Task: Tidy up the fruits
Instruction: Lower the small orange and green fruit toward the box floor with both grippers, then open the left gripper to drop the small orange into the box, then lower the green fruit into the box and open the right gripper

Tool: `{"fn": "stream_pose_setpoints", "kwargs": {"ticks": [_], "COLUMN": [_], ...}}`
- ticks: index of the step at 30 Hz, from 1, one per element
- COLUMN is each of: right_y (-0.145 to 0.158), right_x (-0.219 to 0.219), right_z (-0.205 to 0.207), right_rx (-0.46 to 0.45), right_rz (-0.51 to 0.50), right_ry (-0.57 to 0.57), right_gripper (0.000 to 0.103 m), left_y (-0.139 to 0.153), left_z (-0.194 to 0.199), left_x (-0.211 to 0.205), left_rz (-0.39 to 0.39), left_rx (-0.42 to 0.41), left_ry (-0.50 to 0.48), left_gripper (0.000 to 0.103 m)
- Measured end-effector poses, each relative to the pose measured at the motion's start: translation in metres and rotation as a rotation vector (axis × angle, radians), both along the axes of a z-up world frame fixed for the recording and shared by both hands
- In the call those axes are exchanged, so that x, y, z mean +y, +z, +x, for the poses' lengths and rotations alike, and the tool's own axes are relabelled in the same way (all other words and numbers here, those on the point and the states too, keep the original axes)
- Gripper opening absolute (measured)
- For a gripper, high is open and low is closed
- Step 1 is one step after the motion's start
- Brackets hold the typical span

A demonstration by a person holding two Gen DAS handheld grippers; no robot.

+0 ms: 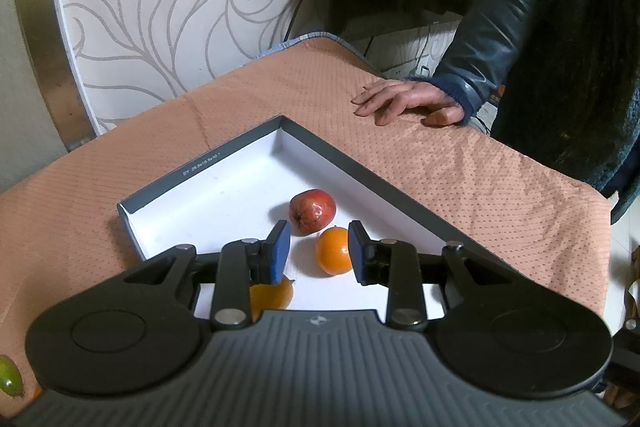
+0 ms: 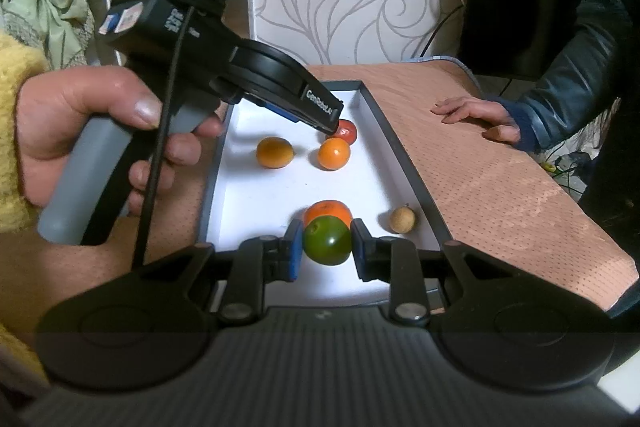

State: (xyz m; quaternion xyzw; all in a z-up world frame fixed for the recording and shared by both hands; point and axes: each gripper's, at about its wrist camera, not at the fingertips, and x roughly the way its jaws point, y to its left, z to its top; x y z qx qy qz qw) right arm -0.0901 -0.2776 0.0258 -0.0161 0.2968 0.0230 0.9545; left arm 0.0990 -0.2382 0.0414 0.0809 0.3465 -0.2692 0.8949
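Observation:
A grey-rimmed box lid (image 2: 404,155) with a white floor serves as the tray. In it lie a red fruit (image 2: 347,131), an orange (image 2: 334,153), a yellow-orange fruit (image 2: 274,153), a tangerine (image 2: 328,211) and a small brown fruit (image 2: 404,219). My right gripper (image 2: 327,243) is shut on a green fruit (image 2: 327,241) just above the tray's near end, in front of the tangerine. My left gripper (image 1: 319,243) hovers over the far end, its pads apart with nothing between them; below it lie the orange (image 1: 334,251) and red fruit (image 1: 313,211).
The table wears a salmon dotted cloth (image 2: 500,187). Another person's hand (image 2: 476,117) rests flat on it to the right of the tray, in a dark sleeve. Another green fruit (image 1: 8,377) lies on the cloth at the lower left. A patterned white panel (image 1: 160,7) stands behind.

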Motion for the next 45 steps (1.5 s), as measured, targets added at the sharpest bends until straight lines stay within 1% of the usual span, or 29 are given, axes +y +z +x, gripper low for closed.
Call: {"fn": "stream_pose_setpoints", "kwargs": {"ticks": [11,24,45], "right_y": [-0.002,-0.002,-0.004], "right_x": [-0.002,-0.005,-0.025], "right_z": [0.003,-0.001,-0.003], "right_rx": [0.001,-0.011,-0.016], "right_rz": [0.010,0.020,0.055], "right_ry": [0.021,0.051,0.040], "right_gripper": [0.028,0.028,0.029], "left_y": [0.007,0.016,0.025], "left_z": [-0.010,-0.032,-0.076], "left_x": [0.012,0.024,0.038], "left_rz": [-0.017,-0.034,-0.047], "left_rx": [0.001,-0.006,-0.022], "left_ry": [0.029,0.068,0.134], "left_gripper": [0.037,0.037,0.037]}}
